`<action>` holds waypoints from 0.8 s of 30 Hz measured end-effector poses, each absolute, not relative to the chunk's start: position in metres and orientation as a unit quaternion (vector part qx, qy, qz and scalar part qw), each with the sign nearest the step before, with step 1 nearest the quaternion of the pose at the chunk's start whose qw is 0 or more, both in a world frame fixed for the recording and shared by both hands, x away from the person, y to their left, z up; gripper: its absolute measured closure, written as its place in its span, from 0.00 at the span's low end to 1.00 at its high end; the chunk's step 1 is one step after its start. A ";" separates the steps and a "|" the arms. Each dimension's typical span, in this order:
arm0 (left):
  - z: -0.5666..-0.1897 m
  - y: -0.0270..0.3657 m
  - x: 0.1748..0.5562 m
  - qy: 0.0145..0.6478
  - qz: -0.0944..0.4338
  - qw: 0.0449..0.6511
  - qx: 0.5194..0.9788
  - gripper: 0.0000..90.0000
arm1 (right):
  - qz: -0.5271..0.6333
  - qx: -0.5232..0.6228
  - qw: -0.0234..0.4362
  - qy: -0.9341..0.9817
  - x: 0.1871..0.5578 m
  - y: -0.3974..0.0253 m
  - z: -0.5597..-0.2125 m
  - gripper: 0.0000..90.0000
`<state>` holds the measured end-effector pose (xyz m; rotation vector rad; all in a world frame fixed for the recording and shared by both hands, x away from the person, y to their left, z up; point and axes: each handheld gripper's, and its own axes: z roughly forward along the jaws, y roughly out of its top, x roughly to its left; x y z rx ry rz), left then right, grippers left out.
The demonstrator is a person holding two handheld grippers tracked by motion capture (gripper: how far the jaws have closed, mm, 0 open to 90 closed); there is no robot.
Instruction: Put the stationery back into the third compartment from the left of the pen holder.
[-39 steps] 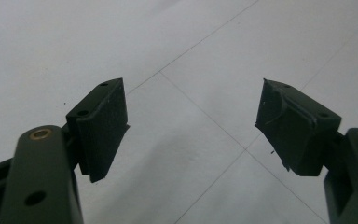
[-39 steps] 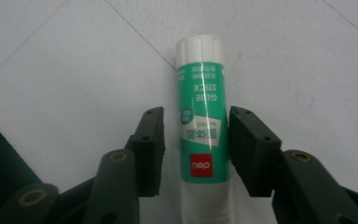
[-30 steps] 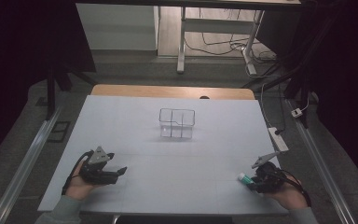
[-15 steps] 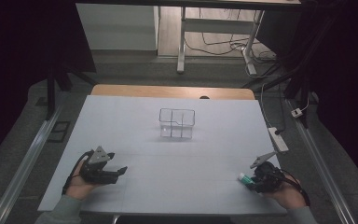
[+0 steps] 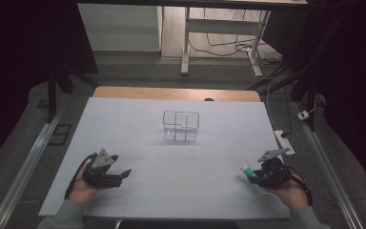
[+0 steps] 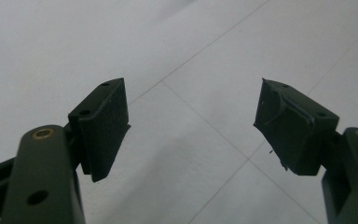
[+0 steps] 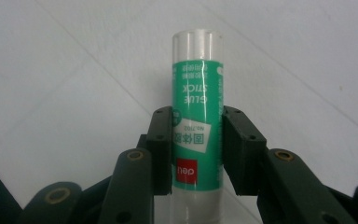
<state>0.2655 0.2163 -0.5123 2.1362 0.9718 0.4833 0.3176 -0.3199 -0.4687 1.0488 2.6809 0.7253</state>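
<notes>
Clear divided organizer (image 5: 180, 126) at mid-table, its compartments holding nothing, right gripper (image 5: 256, 175) well to its near right, clamped on a green glue stick (image 7: 196, 126), left gripper (image 5: 119, 176) near left of the organizer, jaws spread over bare white table (image 5: 181, 181)

I see a white table (image 5: 138, 143) crossed by faint grid lines; a clear divided box (image 5: 180, 126) stands on it near the middle.
</notes>
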 end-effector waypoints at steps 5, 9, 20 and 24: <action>-0.510 0.212 0.264 0.366 0.189 0.365 0.835 0.29 | 0.270 0.340 0.082 0.897 0.323 -0.304 -0.464 0.73; -0.509 0.210 0.264 0.363 0.188 0.366 0.836 0.29 | 0.284 0.332 0.074 0.897 0.327 -0.295 -0.464 0.73; -0.508 0.208 0.266 0.369 0.189 0.366 0.833 0.28 | 0.300 0.326 0.055 0.895 0.339 -0.273 -0.467 0.73; -0.507 0.207 0.267 0.373 0.192 0.367 0.830 0.28 | 0.301 0.320 0.055 0.897 0.343 -0.264 -0.467 0.73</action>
